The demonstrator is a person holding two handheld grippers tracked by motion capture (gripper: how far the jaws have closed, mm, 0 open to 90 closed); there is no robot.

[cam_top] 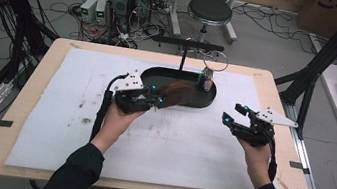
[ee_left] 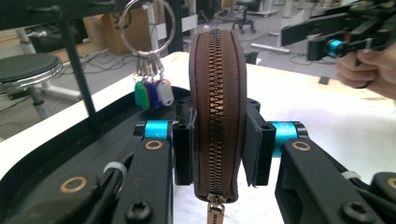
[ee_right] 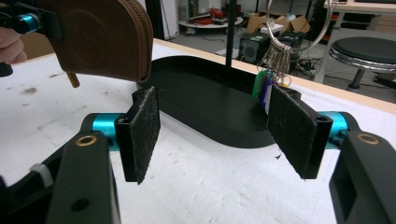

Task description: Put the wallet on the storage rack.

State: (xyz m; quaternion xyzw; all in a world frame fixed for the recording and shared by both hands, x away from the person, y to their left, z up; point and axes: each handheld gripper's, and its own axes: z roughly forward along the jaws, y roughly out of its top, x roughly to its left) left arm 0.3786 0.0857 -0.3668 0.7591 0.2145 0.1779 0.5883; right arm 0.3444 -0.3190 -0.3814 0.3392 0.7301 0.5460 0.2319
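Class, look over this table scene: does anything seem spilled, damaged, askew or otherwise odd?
Only the white table mat looks off: brownish stains mark its left part. The round brown zipped leather pouch, the black oval tray and the key ring with coloured tags look intact.

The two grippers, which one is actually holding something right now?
The left gripper: its jaws press on both sides of the brown zip pouch, held above the black tray. The right gripper has open jaws with nothing between them.
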